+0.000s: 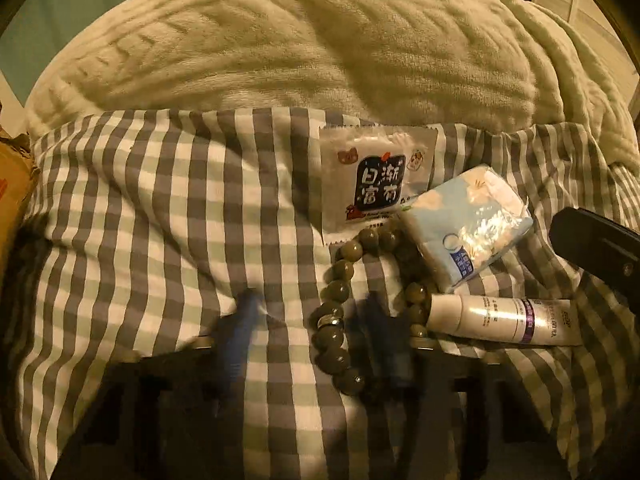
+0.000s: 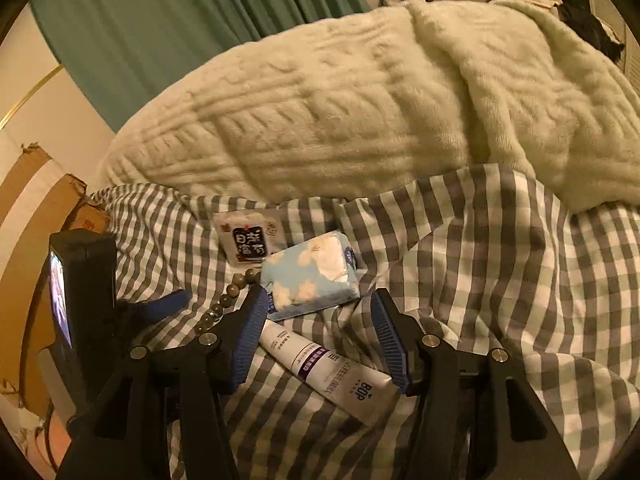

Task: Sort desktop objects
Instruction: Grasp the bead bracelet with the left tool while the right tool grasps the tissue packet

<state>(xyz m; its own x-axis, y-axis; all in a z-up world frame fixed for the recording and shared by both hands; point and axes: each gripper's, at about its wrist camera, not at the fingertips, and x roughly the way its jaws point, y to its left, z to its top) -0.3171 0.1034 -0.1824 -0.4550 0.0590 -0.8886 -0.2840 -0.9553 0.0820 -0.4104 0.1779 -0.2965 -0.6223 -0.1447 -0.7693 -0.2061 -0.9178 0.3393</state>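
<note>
On a grey-checked sheet [image 1: 160, 200] lie a white snack packet [image 1: 376, 180] with black characters, a blue tissue pack [image 1: 464, 228], a string of green-grey beads [image 1: 340, 312] and a white and purple tube [image 1: 504, 320]. My left gripper [image 1: 316, 316] is open and blurred, its fingers either side of the beads' near part. My right gripper [image 2: 320, 312] is open over the tube [image 2: 328, 372], its fingers straddling it just short of the tissue pack [image 2: 312, 276]. The beads [image 2: 224, 304] and packet [image 2: 248, 240] lie to its left.
A cream knitted blanket [image 1: 300, 40] is piled behind the objects. Cardboard boxes [image 2: 36, 200] stand at the left by a green curtain [image 2: 180, 8]. The left gripper's body [image 2: 84, 288] sits at the right view's left side.
</note>
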